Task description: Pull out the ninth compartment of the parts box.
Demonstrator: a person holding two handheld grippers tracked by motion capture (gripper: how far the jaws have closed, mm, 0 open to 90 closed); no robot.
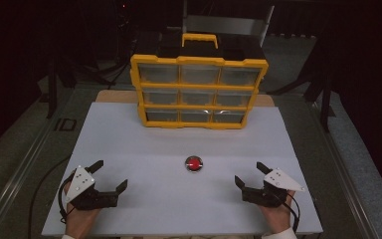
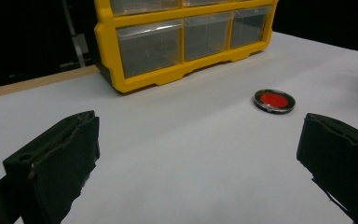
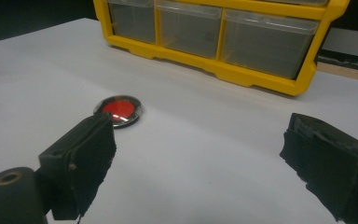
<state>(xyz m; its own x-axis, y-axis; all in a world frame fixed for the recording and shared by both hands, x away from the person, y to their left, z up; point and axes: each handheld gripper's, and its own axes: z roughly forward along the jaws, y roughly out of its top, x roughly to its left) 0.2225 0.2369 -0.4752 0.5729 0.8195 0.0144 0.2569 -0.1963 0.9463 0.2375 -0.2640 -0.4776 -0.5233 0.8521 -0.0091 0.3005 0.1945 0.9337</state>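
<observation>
High view: red disc (image 1: 194,164) between both tongs.

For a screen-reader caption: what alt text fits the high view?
A small round red disc lies on a white table, between a person's two open claws, left claw and right claw, each resting near the table's front edge. Behind the disc stands a yellow drawer cabinet with nine clear drawers, all closed.
</observation>
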